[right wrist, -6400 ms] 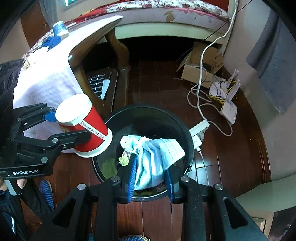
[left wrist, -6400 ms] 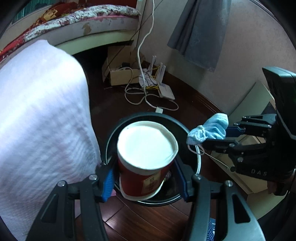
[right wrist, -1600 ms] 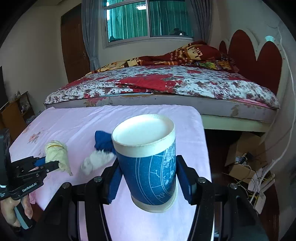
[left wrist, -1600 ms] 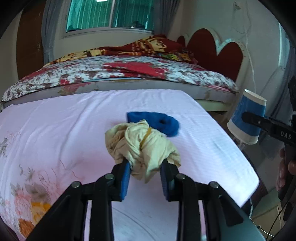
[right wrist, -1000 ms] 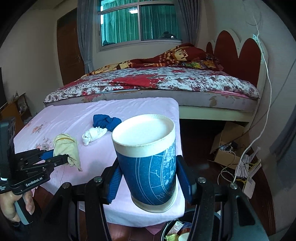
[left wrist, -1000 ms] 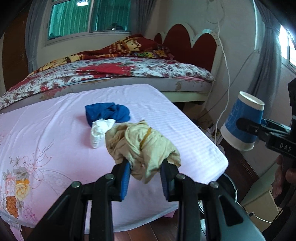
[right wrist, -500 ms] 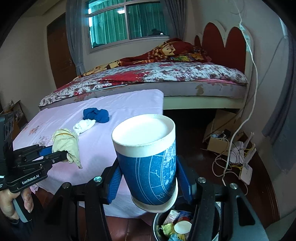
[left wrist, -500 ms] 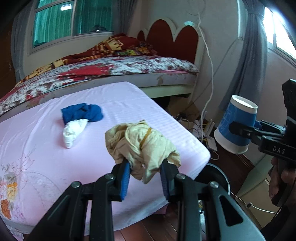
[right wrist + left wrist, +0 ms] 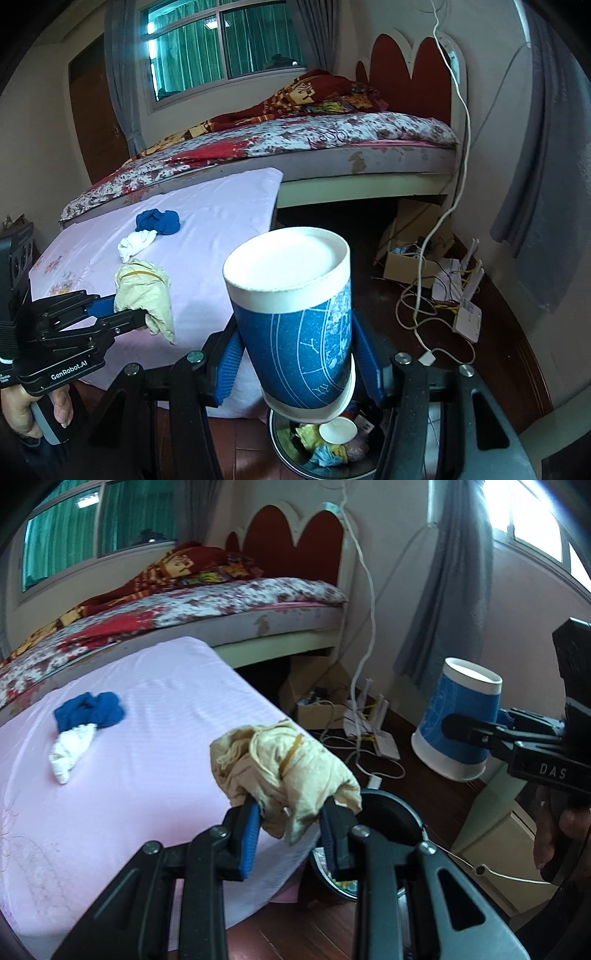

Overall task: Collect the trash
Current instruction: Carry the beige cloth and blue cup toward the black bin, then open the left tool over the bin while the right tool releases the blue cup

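both pairs of tongs have swung away from the middle of the desk toward its corner, so the bin now shows below them. left tongs [image 9: 290, 836] are closed tight on a crumpled yellowish cloth wad [image 9: 284, 771] with a rubber band round it; right tongs [image 9: 295, 363] are clamped, about half open, on the sides of an upside-down blue paper cup [image 9: 295, 325]. both loads hang near the black trash bin [image 9: 291, 456] on the floor, the cup nearly over it. the wad looks soft and light, so a pinch on its bulk holds; the cup is thin and likely to crush, best held low on its wall. a blue rag [image 9: 90, 712] and white tissue [image 9: 70, 751] still lie on the pink-covered desk [image 9: 166, 760]. most of the bin is hidden behind the tongs and cup.
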